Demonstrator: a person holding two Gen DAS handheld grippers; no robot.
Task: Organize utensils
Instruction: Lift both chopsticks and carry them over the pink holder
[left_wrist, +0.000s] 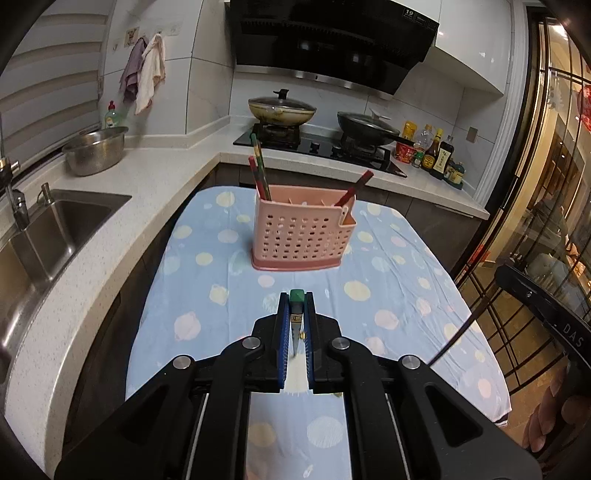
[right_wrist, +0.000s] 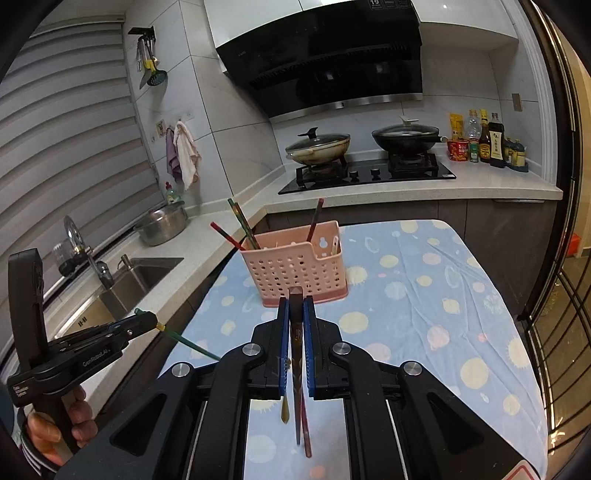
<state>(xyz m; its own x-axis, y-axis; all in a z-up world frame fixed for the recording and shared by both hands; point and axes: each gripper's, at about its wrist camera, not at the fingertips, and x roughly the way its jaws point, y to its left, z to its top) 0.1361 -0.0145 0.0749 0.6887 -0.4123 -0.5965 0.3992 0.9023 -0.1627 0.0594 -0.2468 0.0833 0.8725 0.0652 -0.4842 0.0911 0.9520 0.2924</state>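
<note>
Right wrist view: pink basket (right_wrist: 295, 271) holds chopsticks (right_wrist: 242, 227); right gripper (right_wrist: 296, 306) pinches dark chopsticks (right_wrist: 296, 354)

Quick count: one pink basket (left_wrist: 302, 236) on the tabletop (left_wrist: 388, 295), with four chopsticks (right_wrist: 242, 223) sticking out of it, three on the left and one on the right. Two grippers, each pinching chopsticks: the left one (left_wrist: 296, 301) has a single green-tipped stick, the right one (right_wrist: 296, 306) looks like two dark sticks. Far side: two lidded pans (left_wrist: 281, 109) on the stove, one steel bowl (left_wrist: 95, 149) by one sink (left_wrist: 55, 221), two towels (left_wrist: 146, 75) hanging.
</note>
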